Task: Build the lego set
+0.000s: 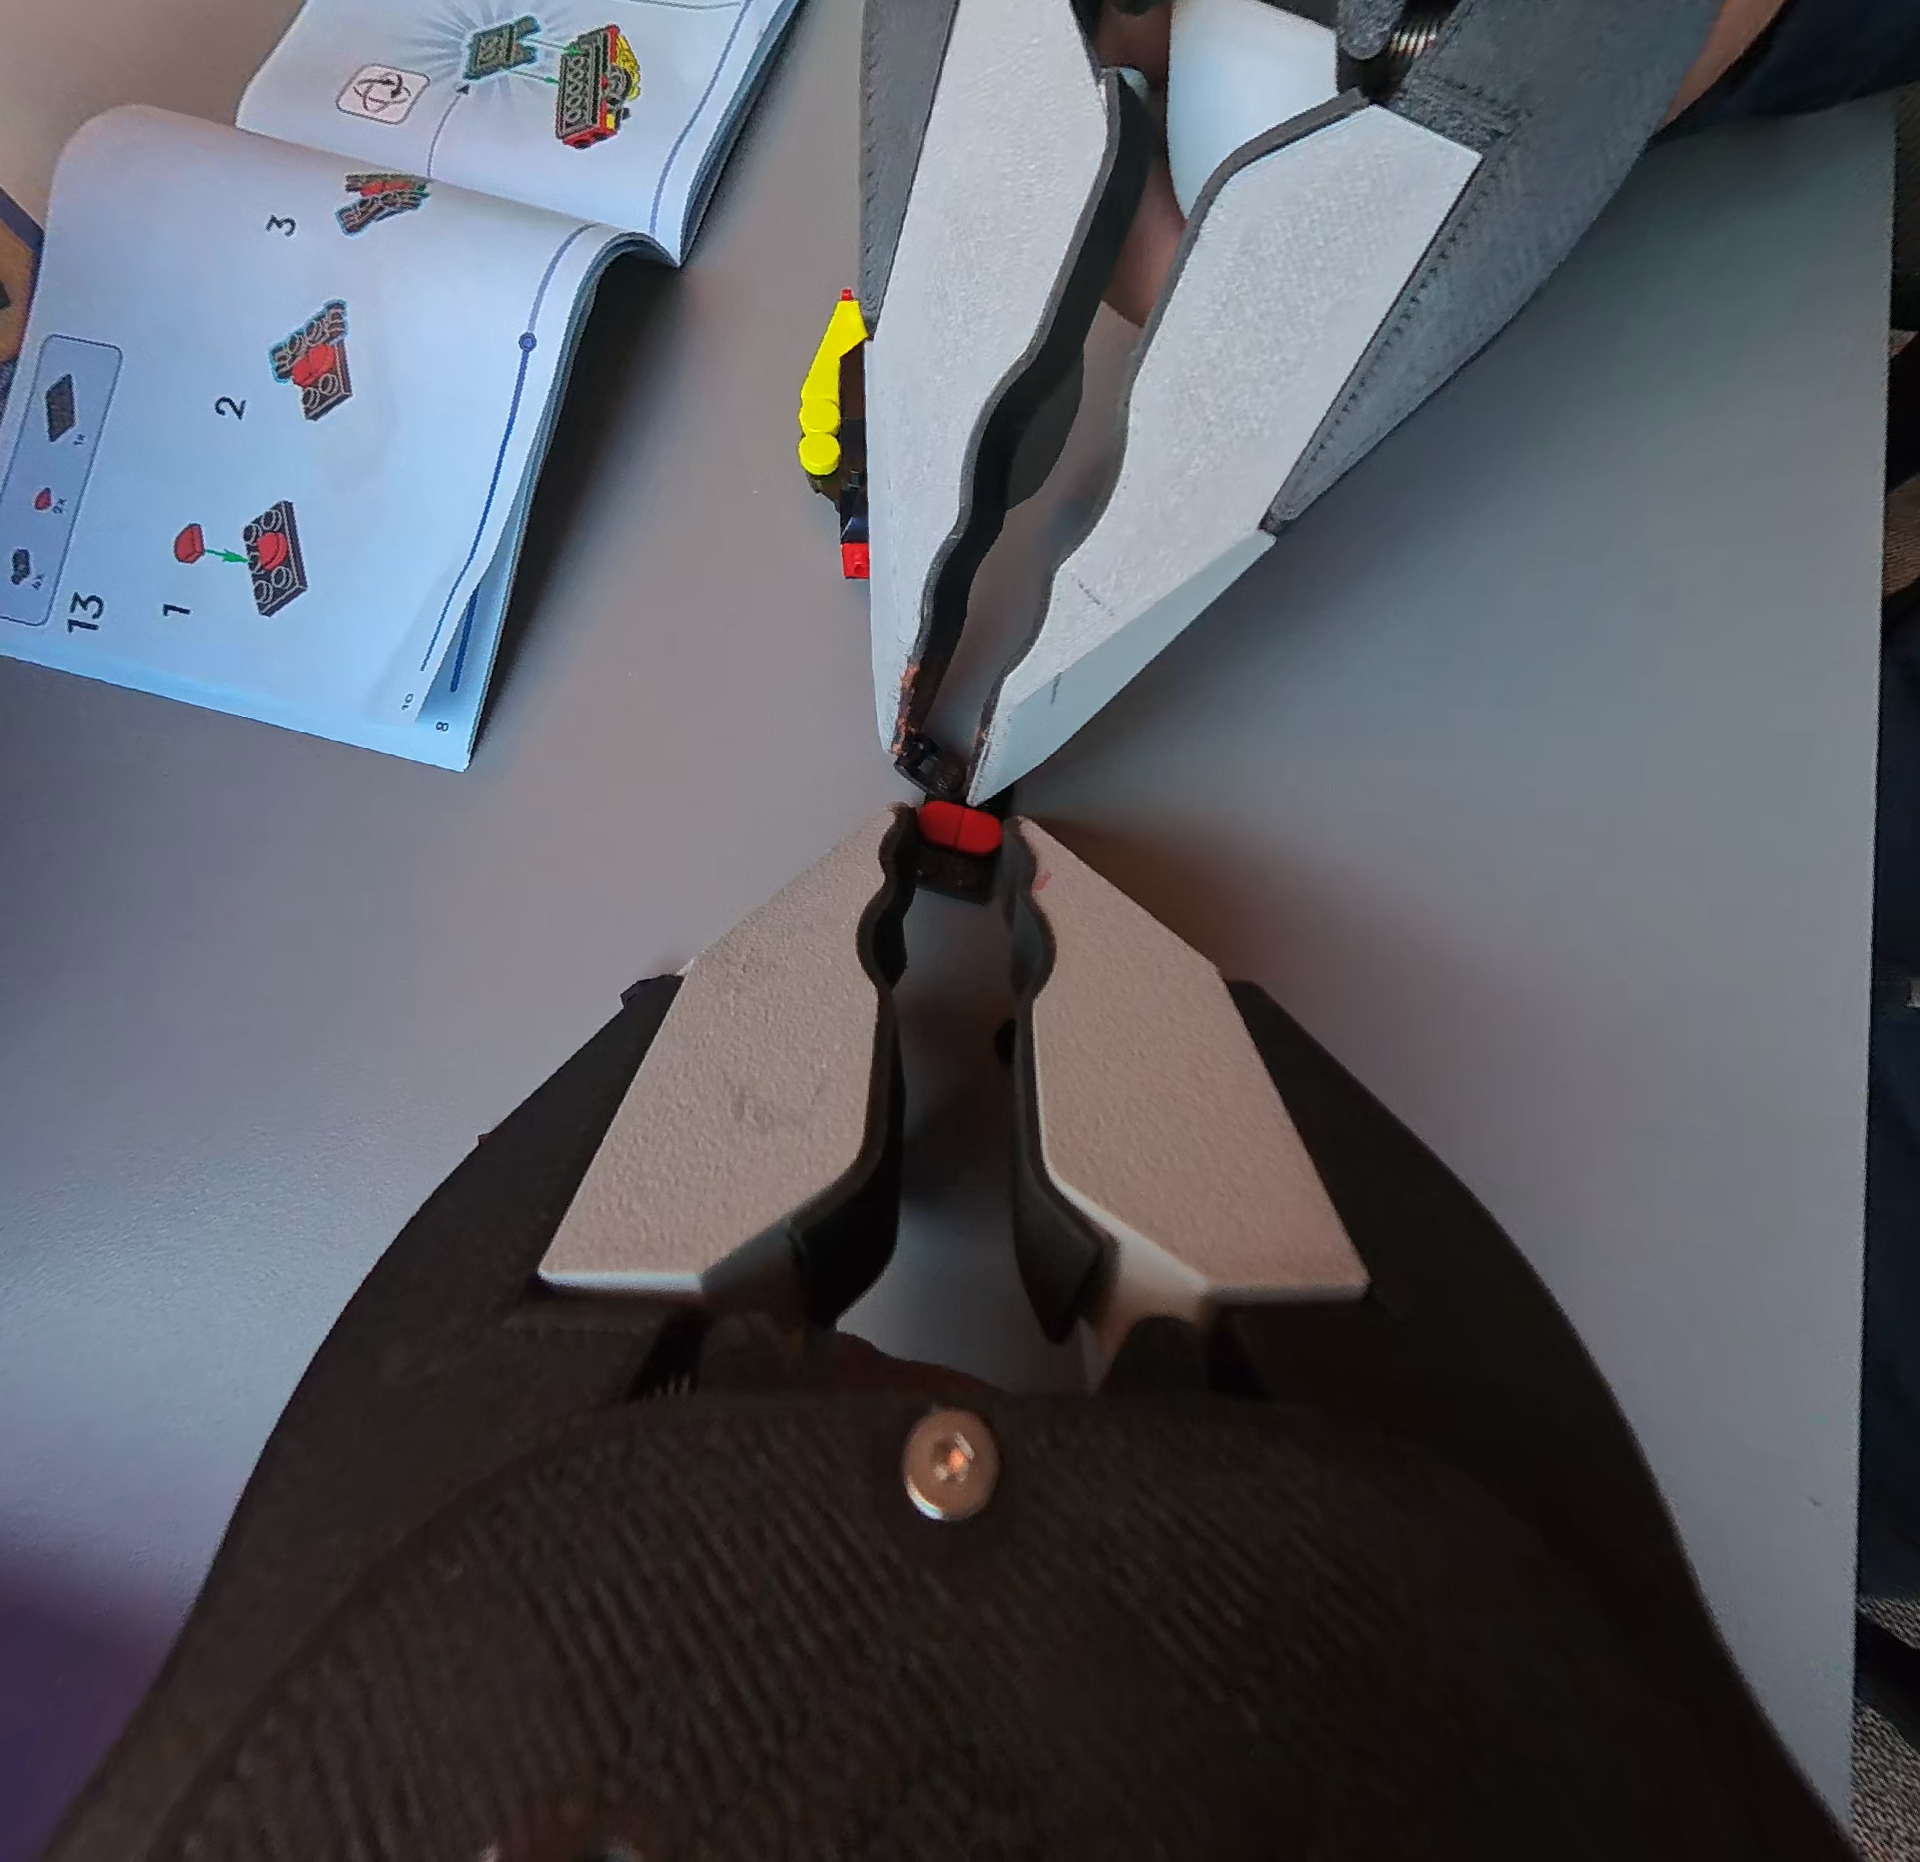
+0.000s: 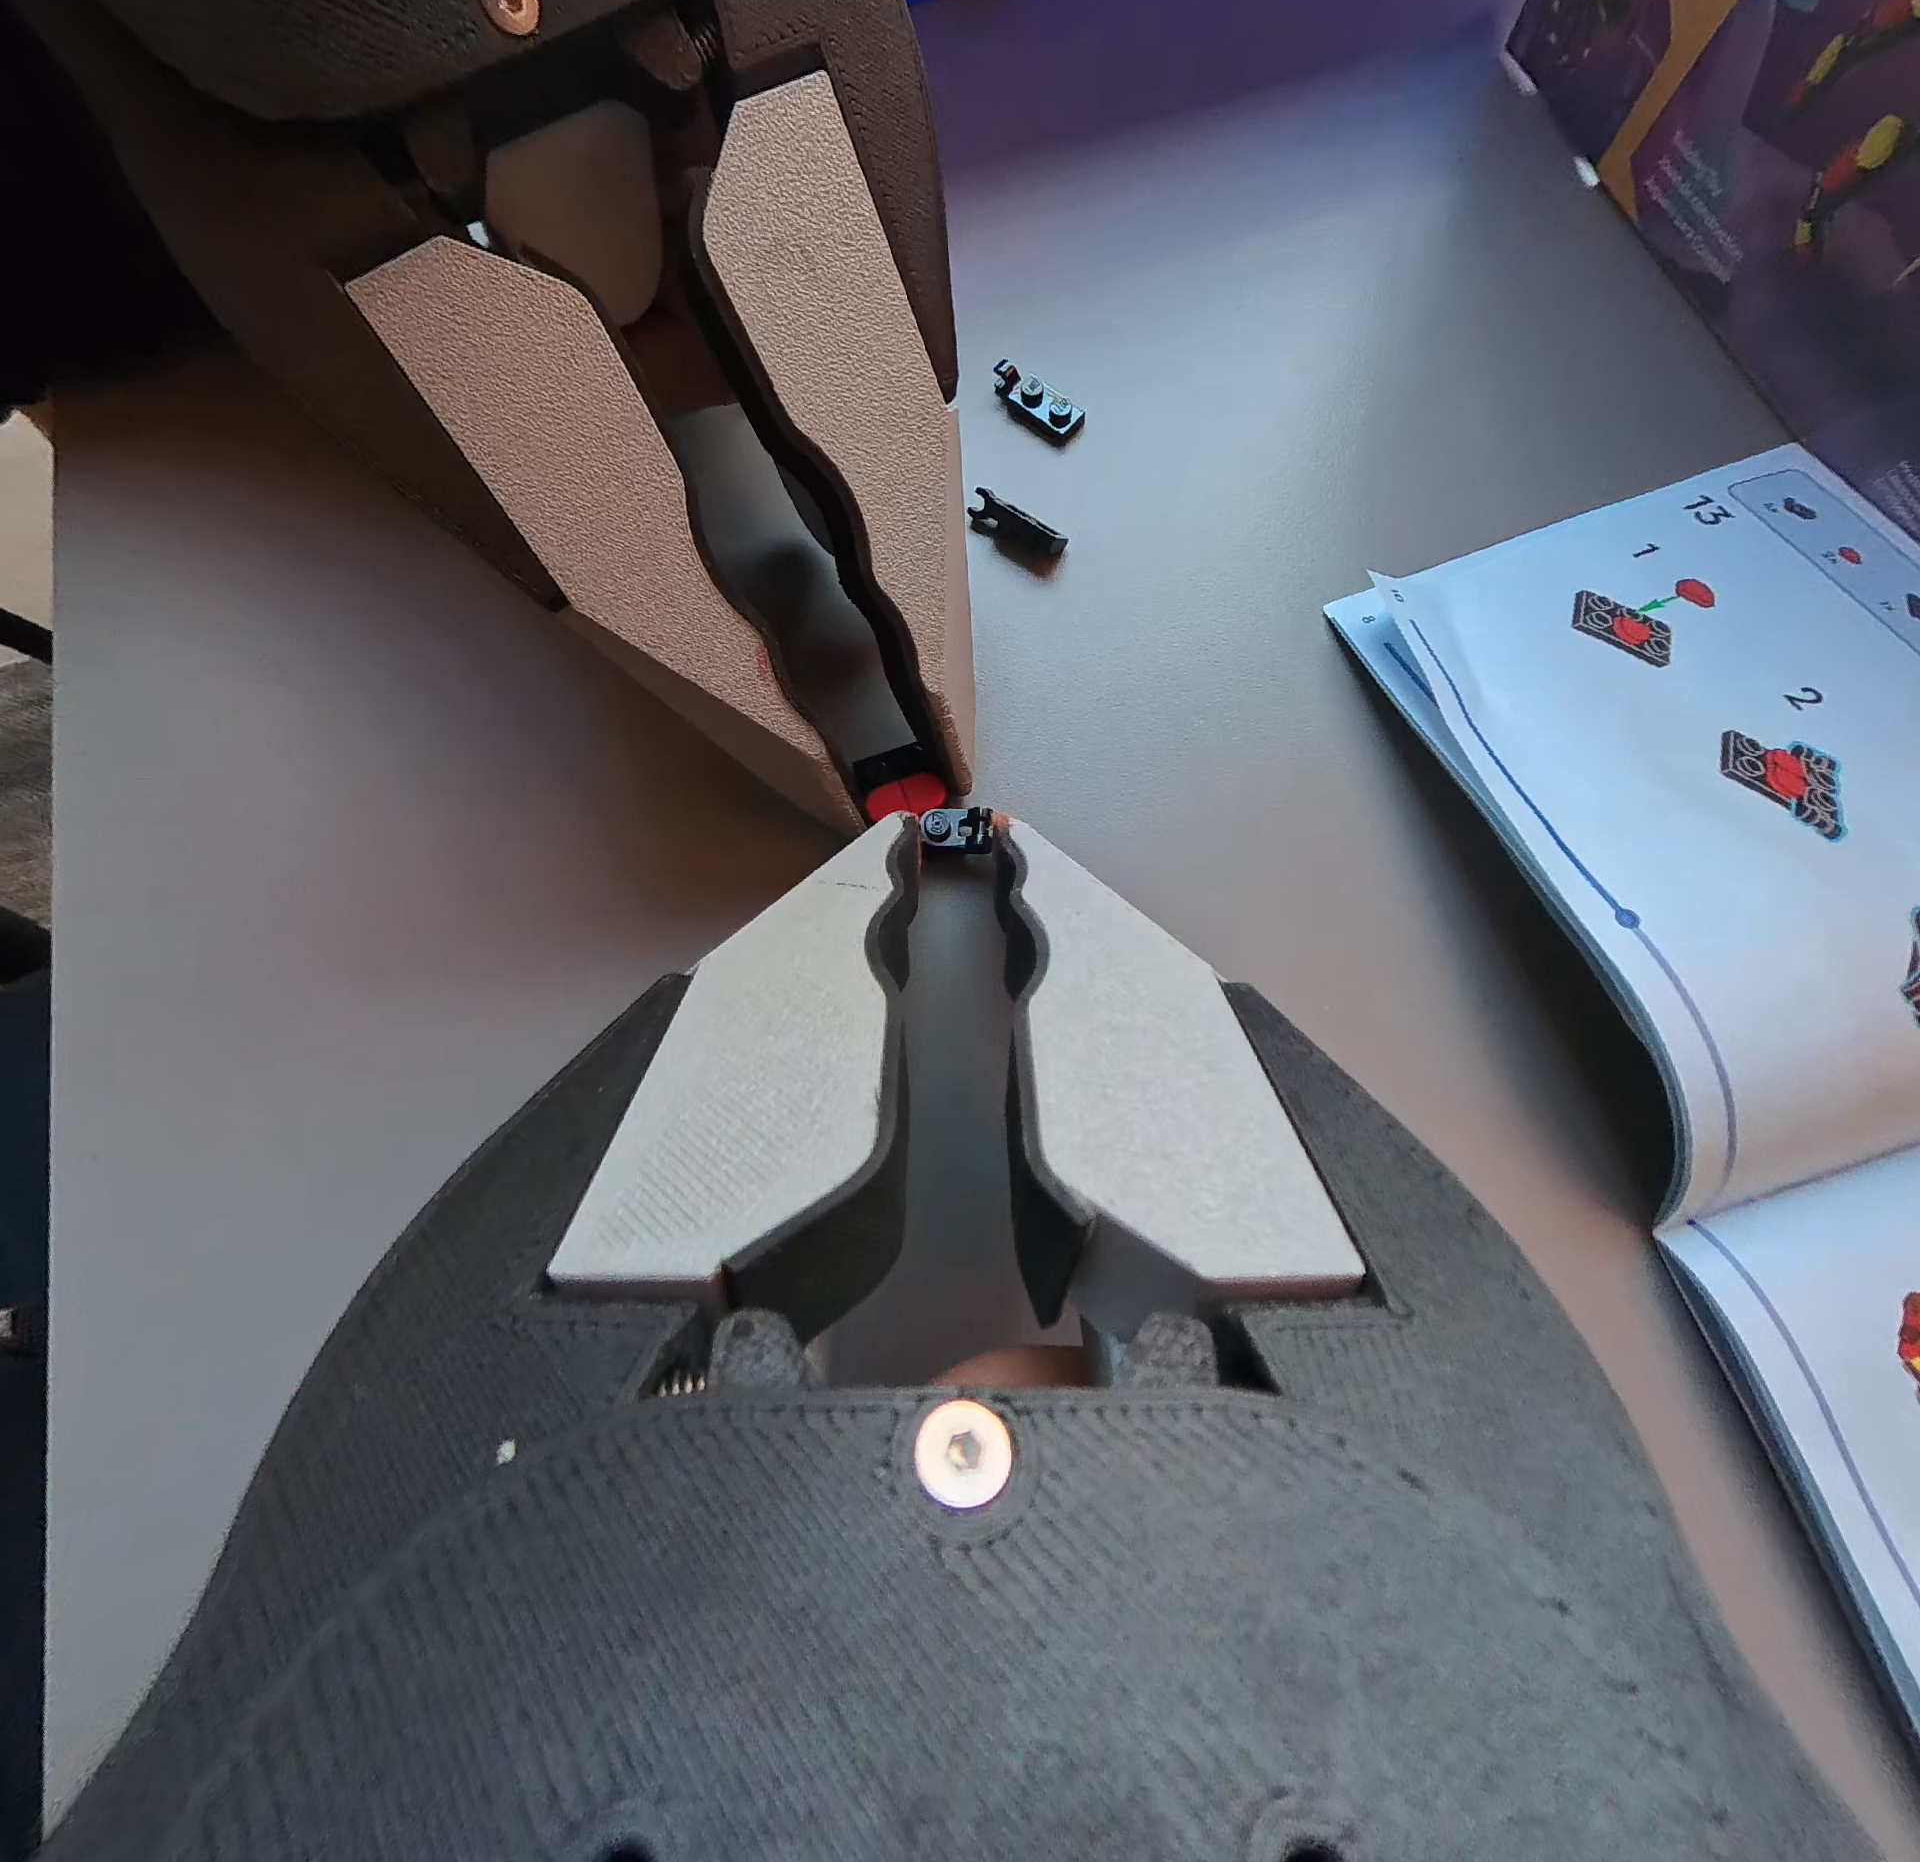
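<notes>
The left gripper (image 1: 954, 856) is seen narrowed to a small gap, its tips clamped on a black plate topped with red round tiles (image 1: 958, 827). The right gripper (image 2: 956, 836) is likewise drawn nearly together, and a small black clip plate (image 2: 954, 831) is pinched between its tips. The two sets of tips are brought almost nose to nose above the grey tabletop (image 1: 1455, 877), so that the clip plate is held just beside the red-topped plate; whether the two pieces touch cannot be told. In the right wrist view, two loose black pieces are seen lying on the tabletop beyond the grippers: a studded clip plate (image 2: 1041, 402) and, nearer, a flat clip piece (image 2: 1020, 526), well apart from both grippers. A yellow, black and red partial build (image 1: 836, 430) is seen in the left wrist view, partly hidden behind a finger of the right gripper. An open instruction booklet (image 1: 312, 378) is laid toward one side of the tabletop, and a dark printed box (image 2: 1756, 139) is placed beyond it near the far corner.
</notes>
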Action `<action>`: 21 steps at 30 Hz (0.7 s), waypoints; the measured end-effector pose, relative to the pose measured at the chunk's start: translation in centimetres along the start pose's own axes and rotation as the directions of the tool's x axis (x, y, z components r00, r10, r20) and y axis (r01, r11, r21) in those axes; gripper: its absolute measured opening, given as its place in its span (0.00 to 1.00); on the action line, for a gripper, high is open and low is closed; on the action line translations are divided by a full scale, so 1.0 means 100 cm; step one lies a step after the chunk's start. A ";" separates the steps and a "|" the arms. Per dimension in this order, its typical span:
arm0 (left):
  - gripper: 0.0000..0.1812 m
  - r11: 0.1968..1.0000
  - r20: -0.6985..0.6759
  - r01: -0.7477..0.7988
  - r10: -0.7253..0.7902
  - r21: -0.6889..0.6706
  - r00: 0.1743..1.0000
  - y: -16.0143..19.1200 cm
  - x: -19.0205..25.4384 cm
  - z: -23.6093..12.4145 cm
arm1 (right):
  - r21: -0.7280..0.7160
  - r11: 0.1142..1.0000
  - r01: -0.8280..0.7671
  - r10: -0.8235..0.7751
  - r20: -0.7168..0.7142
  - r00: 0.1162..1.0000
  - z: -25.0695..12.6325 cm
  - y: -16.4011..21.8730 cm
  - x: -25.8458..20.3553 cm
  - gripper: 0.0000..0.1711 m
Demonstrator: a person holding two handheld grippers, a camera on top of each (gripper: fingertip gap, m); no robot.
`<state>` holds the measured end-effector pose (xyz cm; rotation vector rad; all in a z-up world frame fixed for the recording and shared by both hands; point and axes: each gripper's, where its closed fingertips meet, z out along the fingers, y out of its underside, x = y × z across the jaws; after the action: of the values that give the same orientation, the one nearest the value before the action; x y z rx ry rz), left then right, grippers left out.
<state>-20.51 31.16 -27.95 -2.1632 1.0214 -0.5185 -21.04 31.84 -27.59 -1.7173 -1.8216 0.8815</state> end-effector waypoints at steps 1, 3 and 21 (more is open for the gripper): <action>0.09 1.000 -0.003 -0.002 0.002 0.000 1.000 0.000 0.000 0.000 | 0.001 1.000 0.007 -0.007 0.013 1.000 0.000 0.000 0.000 0.06; 0.09 1.000 -0.007 -0.004 0.004 0.000 1.000 0.000 0.001 0.000 | 0.003 1.000 0.019 -0.019 0.044 0.999 0.000 0.000 -0.001 0.06; 0.08 1.000 -0.028 -0.018 0.018 0.000 0.999 0.001 0.001 -0.001 | -0.008 0.982 0.188 -0.181 0.227 0.957 0.001 0.000 -0.004 0.06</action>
<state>-20.52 30.98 -27.95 -2.1507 1.0556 -0.5412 -21.04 31.47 -27.66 -1.4832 -2.1135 1.0083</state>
